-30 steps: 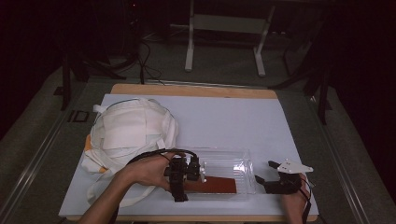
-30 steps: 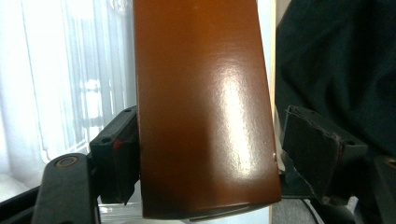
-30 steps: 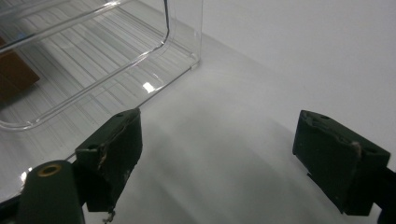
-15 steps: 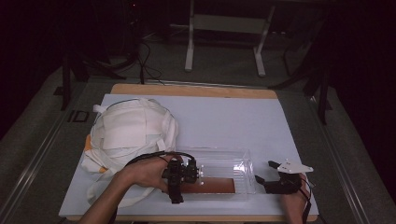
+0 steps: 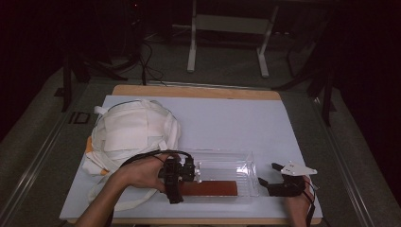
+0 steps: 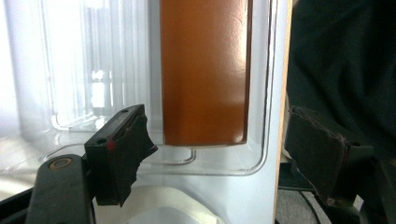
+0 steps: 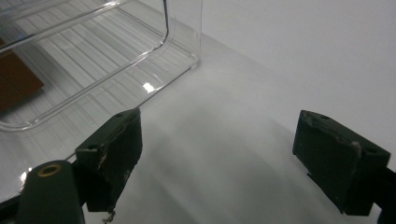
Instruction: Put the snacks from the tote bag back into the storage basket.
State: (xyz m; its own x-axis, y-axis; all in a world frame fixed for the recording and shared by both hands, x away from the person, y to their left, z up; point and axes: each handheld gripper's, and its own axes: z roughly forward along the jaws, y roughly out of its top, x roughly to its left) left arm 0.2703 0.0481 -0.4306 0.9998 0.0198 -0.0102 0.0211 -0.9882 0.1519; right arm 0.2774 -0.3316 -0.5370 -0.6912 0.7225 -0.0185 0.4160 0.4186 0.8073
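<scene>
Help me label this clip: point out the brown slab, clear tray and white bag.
brown slab (image 5: 208, 188), high view, its top face.
clear tray (image 5: 226, 157), high view, far rim.
white bag (image 5: 132, 130), high view, its top.

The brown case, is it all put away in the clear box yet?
Done: the brown case lies flat inside the clear box. In hand: the left tool has just been opening, nothing between its jaws. The right tool waits open beside the box. Left: perhaps the white bag.

left claw (image 5: 179, 174): black, looped cable | right claw (image 5: 269, 182): black, grey three-cornered plate
</scene>
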